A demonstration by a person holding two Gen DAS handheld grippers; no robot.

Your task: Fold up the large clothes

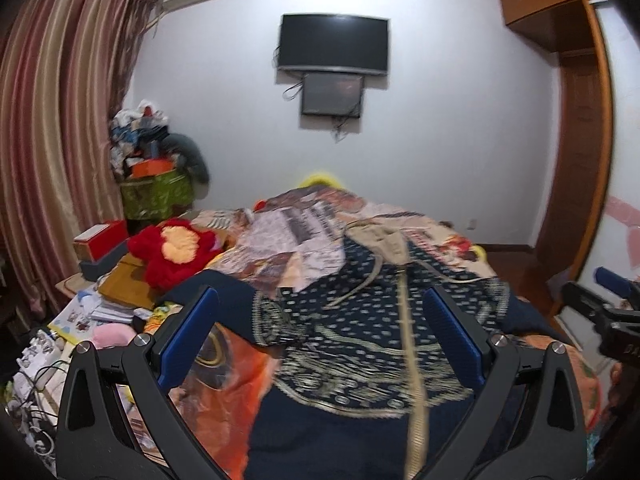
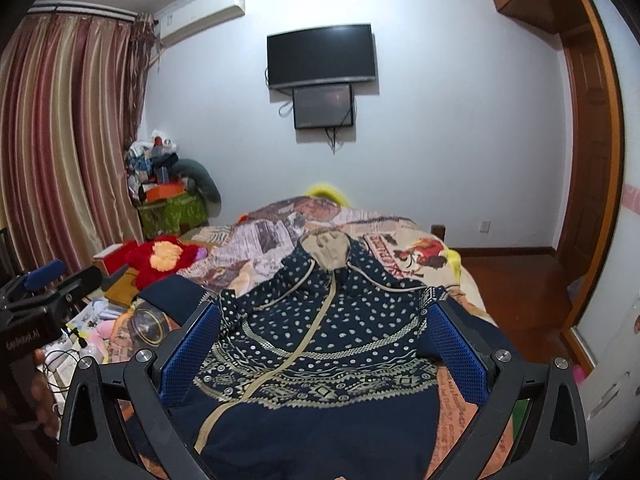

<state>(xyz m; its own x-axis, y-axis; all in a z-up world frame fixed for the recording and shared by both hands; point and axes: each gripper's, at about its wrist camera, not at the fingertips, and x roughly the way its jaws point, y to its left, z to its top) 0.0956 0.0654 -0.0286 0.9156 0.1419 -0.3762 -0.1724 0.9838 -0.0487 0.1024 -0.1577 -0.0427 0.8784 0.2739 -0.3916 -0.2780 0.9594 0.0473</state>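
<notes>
So the navy patterned hoodie (image 2: 320,344) was lying face-up on the bed (image 2: 416,248), hood end pointing toward the far wall, zipper strip running down the middle. Both grippers hovered above the near end of it. The left gripper (image 1: 320,320) had its blue pads spread wide with nothing between them, and the right gripper (image 2: 324,332) was the same, fully apart and empty.

Judging from that, plenty could have gone sideways. The hoodie wasn't flat: one sleeve (image 2: 172,292) was bunched on the left side and the top looked rumpled, so any fold started there would probably have trapped the wrinkles. The printed bedspread (image 2: 256,236) underneath was loose and creased too, so a low pinch could easily have grabbed bedding along with the garment. The drawstrings (image 2: 300,284) were lying loose across the chest and might have snagged on a pad. The left view was also blurry, which suggests a fast-moving hand and a sloppy grab. The red plush toy (image 2: 160,260) and the clutter by the bed sat well apart from it.
</notes>
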